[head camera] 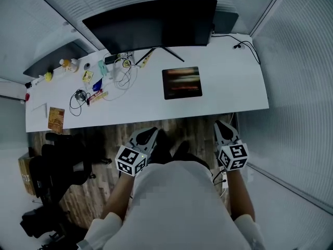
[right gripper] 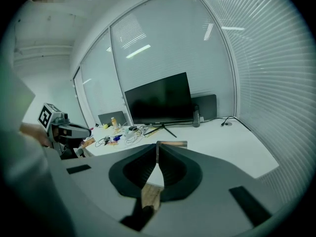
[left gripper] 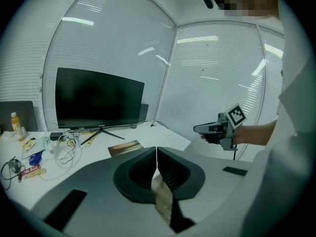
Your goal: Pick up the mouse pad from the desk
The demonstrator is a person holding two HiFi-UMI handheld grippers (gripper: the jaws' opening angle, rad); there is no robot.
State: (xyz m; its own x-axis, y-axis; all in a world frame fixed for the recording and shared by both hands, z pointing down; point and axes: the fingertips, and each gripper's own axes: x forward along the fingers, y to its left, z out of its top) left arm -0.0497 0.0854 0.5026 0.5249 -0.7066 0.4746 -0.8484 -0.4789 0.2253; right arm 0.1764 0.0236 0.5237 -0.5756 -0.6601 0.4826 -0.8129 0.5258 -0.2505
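The mouse pad, a dark rectangle with a reddish streaked print, lies flat on the white desk in front of the monitor. Both grippers hang short of the desk's near edge, over the wooden floor. My left gripper is shut and empty; in its own view the jaws meet at the tips with the mouse pad beyond them on the left. My right gripper is shut and empty too, and the mouse pad shows just past its tips.
A wide black monitor stands at the desk's back. Cables, snack packets and small items litter the desk's left part, beside a laptop. A black office chair stands at the lower left. Glass walls with blinds surround the desk.
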